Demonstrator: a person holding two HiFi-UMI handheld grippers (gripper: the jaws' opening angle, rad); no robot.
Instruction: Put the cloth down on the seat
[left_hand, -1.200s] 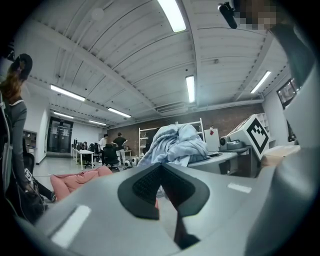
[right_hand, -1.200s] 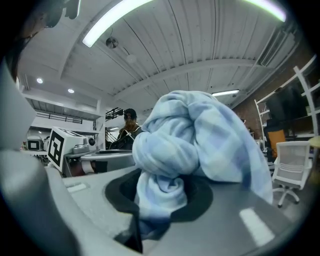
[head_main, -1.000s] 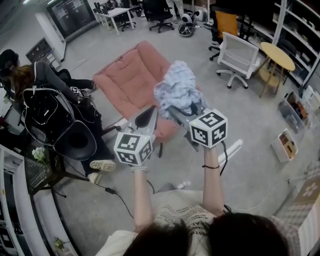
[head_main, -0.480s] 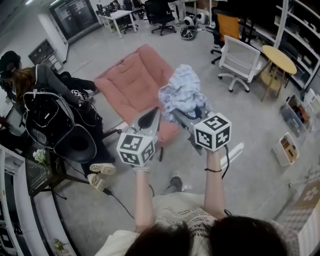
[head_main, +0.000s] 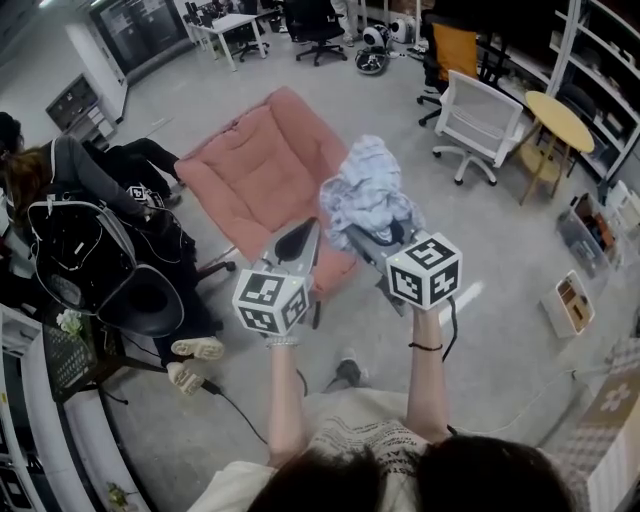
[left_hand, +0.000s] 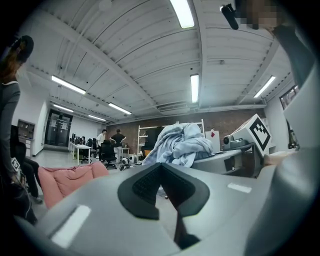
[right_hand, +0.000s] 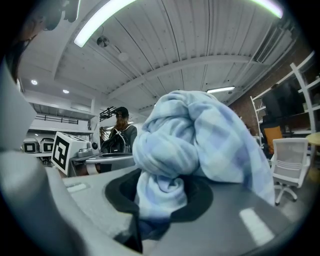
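right gripper (head_main: 372, 228), jaws clamped on the bunched blue cloth (head_main: 367, 188), holds it in the air by the near right edge of the pink seat (head_main: 255, 165); the cushion's middle lies lower, to the left and farther off. left gripper (head_main: 296, 238), jaws together and empty, alongside.

Pink seat (head_main: 250, 170) corner hidden behind cloth (head_main: 368, 190), right gripper (right_hand: 161, 200) fingers (right_hand: 199, 198) buried in it (tips unseen), person (head_main: 60, 190) cropped at left

Soft crumpled cloth (head_main: 368, 190) — pale checked weave, plush pink seat (head_main: 262, 170), matt grey plastic fingers (left_hand: 90, 210)
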